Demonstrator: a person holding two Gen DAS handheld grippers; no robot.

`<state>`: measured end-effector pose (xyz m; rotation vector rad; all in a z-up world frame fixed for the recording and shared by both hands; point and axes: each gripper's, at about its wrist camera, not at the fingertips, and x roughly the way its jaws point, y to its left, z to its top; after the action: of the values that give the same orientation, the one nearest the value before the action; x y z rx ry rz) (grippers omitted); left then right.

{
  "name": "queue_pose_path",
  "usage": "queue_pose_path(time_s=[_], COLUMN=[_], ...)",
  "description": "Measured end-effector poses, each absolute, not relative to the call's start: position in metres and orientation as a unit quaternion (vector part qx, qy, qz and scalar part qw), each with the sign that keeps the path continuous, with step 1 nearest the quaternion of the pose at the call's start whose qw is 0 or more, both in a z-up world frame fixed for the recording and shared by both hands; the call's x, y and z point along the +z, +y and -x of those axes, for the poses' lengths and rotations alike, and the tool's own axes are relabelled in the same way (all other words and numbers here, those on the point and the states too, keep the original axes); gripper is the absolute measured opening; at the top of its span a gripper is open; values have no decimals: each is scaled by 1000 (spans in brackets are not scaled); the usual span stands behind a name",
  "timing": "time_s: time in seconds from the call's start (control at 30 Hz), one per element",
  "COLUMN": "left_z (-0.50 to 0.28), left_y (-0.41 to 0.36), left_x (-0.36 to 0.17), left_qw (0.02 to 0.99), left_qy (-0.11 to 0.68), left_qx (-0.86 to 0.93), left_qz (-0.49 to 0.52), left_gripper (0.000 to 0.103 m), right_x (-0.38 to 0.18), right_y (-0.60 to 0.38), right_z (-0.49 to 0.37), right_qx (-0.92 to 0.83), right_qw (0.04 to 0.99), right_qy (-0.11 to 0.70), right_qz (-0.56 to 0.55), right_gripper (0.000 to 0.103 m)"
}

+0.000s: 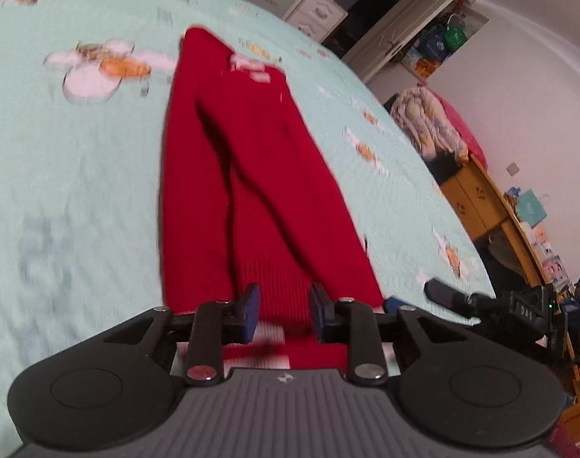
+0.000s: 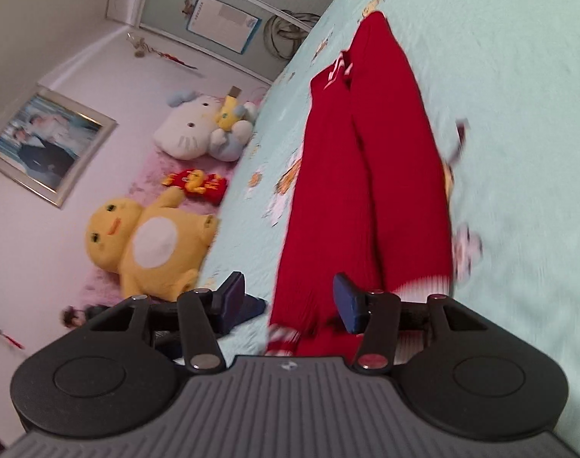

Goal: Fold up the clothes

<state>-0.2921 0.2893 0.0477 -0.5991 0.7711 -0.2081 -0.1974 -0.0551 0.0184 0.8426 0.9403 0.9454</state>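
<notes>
A red knitted sweater [image 1: 251,191] lies folded into a long narrow strip on the mint floral bedspread [image 1: 79,191], with its ribbed hem nearest me. My left gripper [image 1: 286,311] hovers over that hem, jaws open, with red ribbing showing between the blue pads. At the right of the left wrist view the right gripper [image 1: 454,297] comes in beside the hem's corner. In the right wrist view the sweater [image 2: 366,191] runs away from me over the bedspread [image 2: 519,114]. My right gripper [image 2: 290,301] is wide open over its near edge, holding nothing. White trim shows at the cuffs.
The bed's edge curves past a wooden desk [image 1: 477,198] and white cabinets [image 1: 366,19] on the left gripper's right. On the other side sit a yellow plush toy [image 2: 148,244], a white plush [image 2: 198,126] and a framed picture [image 2: 49,149] against the wall.
</notes>
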Motion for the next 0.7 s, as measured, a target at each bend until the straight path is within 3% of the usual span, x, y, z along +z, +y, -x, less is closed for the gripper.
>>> queue_pose_path(time_s=[0.13,0.2,0.23,0.43,0.7], left_z=[296,295,295,297,299], left_y=[275,274,274,279,276], left_x=[33,33,35,47,46], left_qw=[868,868,869,876,873], left_qy=[395,396,392,368,381], left_qx=[-101,-100,-100,-99,-100], left_qz=[283,283,285,297,289], left_gripper=[28,26,26,29,30], right_x=[-3,-14,-17,3,9], right_y=[-58,-58,-59,-73,-68], right_z=[210,213,213,206,206], right_qx=[400,386,380,403,415], right_qw=[698,701,700,685,692], right_qy=[442,454,456,419,426], right_qz=[-396,-393,-397,-439,-410], right_gripper=[46,21,19,37,39])
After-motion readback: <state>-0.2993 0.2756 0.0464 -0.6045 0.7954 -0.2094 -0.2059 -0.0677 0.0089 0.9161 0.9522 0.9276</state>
